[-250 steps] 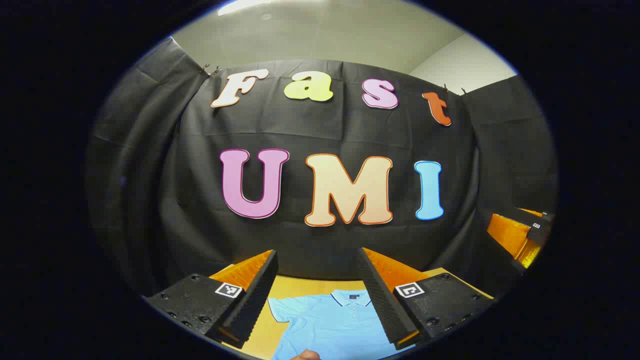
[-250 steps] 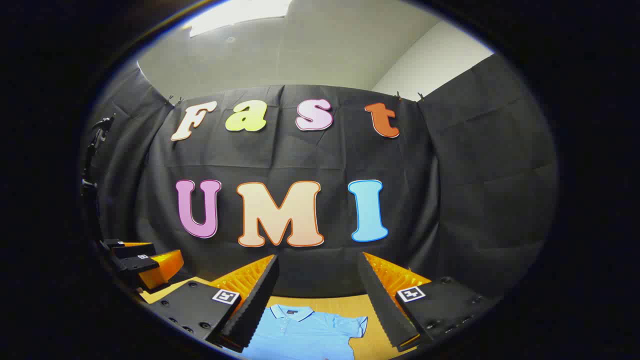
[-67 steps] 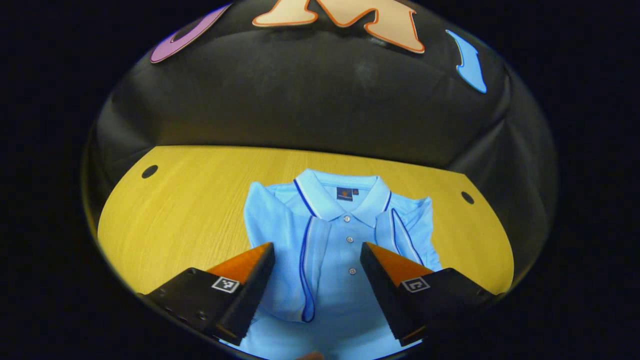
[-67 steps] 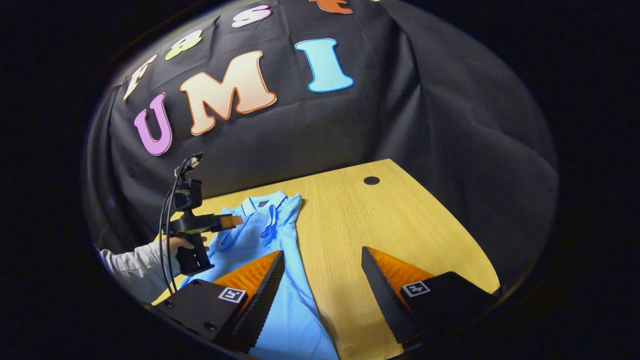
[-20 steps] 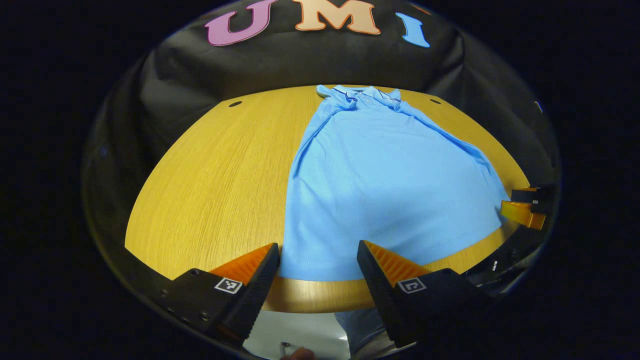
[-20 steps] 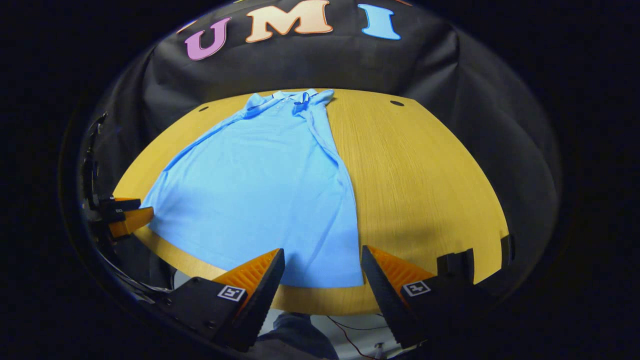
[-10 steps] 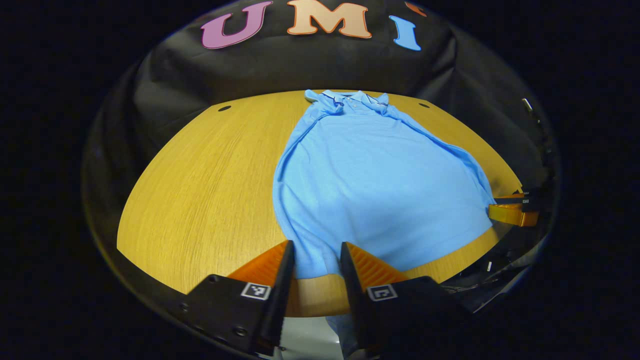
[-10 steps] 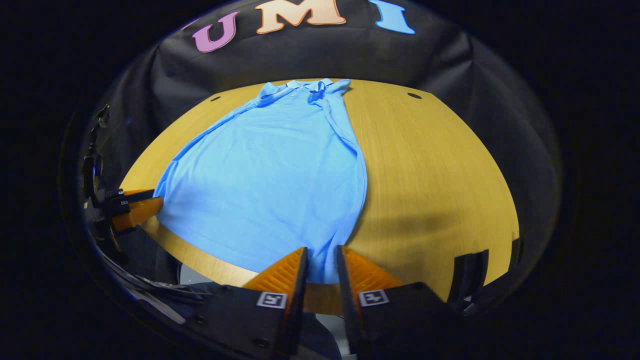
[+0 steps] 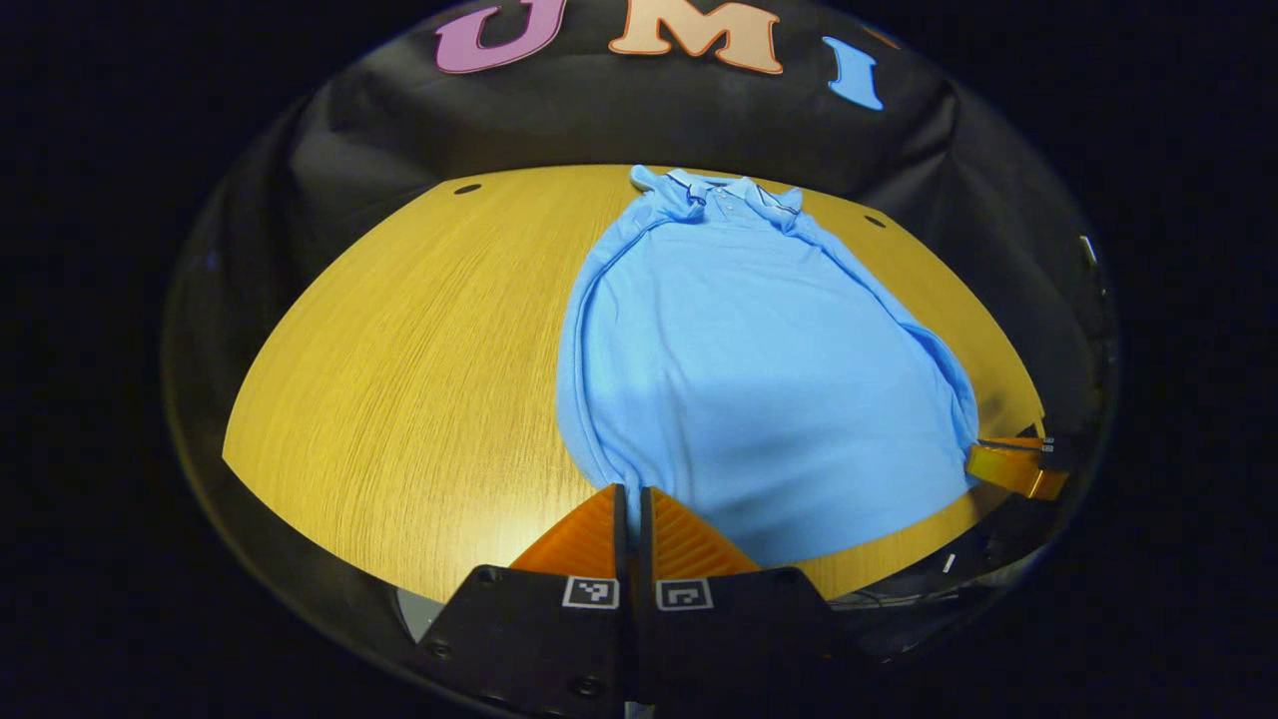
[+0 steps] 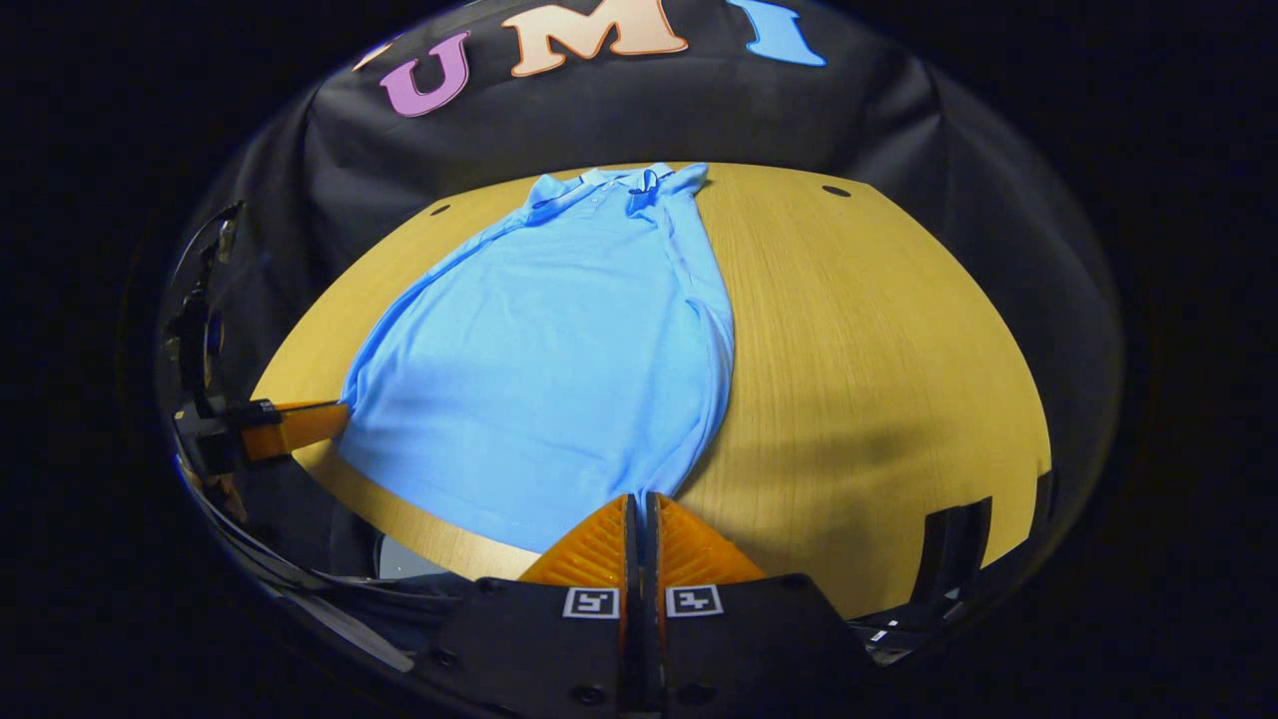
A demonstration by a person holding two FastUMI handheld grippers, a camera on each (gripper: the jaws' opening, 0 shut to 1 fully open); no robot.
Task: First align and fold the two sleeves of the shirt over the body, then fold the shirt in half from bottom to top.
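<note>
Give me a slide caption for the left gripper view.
Left gripper shut on the near hem corner of the blue polo shirt on the wooden table.

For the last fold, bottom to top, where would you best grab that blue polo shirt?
By its two bottom hem corners, approached from the table's near edge. The polo shirt lies flat with its collar far away, so lifting both corners keeps the hem straight. The left gripper and right gripper seem clamped there.
</note>
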